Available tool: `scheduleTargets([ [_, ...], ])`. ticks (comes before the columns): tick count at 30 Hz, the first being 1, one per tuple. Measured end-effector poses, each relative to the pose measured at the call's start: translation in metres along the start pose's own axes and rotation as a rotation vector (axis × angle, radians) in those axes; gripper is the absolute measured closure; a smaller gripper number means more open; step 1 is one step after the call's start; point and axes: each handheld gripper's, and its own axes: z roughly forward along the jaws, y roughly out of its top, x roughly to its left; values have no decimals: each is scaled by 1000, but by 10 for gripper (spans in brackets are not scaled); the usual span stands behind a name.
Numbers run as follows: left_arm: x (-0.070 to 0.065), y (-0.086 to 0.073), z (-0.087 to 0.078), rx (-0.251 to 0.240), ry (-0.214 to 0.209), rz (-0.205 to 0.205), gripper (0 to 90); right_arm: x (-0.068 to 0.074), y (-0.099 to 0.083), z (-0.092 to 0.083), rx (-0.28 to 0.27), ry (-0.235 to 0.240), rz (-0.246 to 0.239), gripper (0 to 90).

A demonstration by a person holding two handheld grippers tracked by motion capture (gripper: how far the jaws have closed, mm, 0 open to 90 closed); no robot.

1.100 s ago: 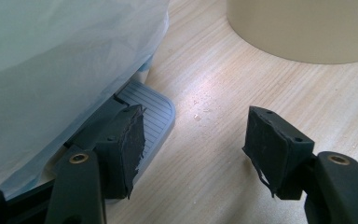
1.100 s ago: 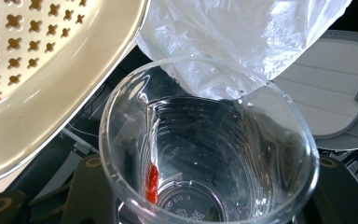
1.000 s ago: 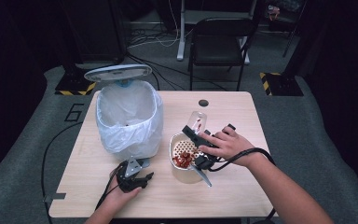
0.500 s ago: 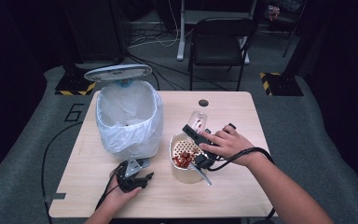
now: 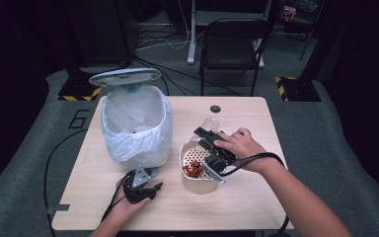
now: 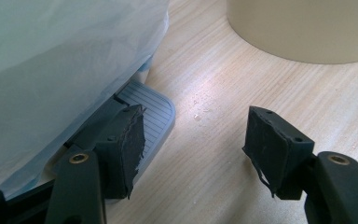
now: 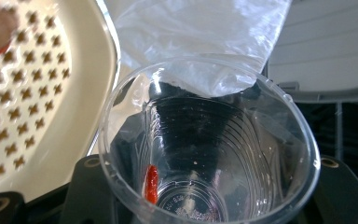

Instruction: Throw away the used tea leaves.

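Cup (image 7: 209,149) in the right gripper (image 5: 212,150), jaws clamped on its clear wall, tipped by the strainer bowl (image 5: 197,165); one red berry (image 7: 152,184) clings inside. Squeeze harder and it buckles. Left gripper (image 5: 140,186) rests empty, jaws apart, by the bin's pedal (image 6: 151,114)

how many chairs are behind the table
1: a black chair on the floor past the table's far edge, toward the right. Dark corners could hide more.

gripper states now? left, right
Left gripper: jaws apart, holding nothing; one jaw on the bin pedal.
Right gripper: closed on the clear cup, tipped over the strainer.
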Motion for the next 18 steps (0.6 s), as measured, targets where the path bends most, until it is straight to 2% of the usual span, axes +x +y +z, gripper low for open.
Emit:
scheduleTargets([
  [3,0,0,0,-1,1,0,376,-7,-3,3,-19,9,72,424],
  [4,0,0,0,0,1,1,375,-9,-5,4,-23,19,112,424],
  [8,0,0,0,-4,4,-2,376,-17,-13,9,-41,34,213,424],
  [12,0,0,0,-4,4,-2,376,-26,-22,12,-63,59,335,424],
  [18,0,0,0,-3,4,-2,376,-33,-40,22,-94,137,533,422],
])
